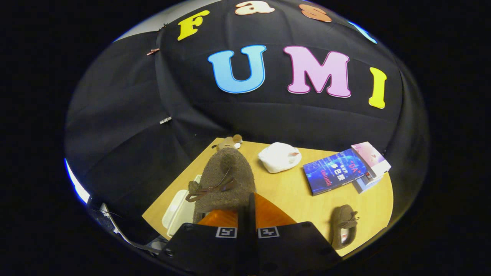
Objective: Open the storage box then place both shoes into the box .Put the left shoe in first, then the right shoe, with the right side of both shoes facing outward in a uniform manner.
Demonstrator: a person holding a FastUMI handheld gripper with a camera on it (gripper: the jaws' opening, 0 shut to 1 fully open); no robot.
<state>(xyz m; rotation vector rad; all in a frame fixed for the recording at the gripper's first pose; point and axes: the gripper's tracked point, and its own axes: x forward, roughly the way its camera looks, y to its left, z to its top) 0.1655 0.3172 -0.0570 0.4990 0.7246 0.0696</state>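
My gripper [251, 205] is shut on a fuzzy brown shoe [226, 180] with a brown lace bow. The shoe stands up from the fingers, toe pointing away, held in the air above the left part of the wooden table [291, 195]. Under it, to the left of the fingers, lies the white storage box [178, 211], largely hidden by the shoe and the gripper. I cannot tell how its lid stands. The second brown shoe [343, 226] rests flat on the table to the right of the fingers, near the front edge.
A crumpled white bag [279, 157] lies beyond the held shoe. A blue book [333, 172] and a pink-white box [371, 156] sit at the table's far right. A small plush toy [229, 142] is at the far edge, near the black cloth wall.
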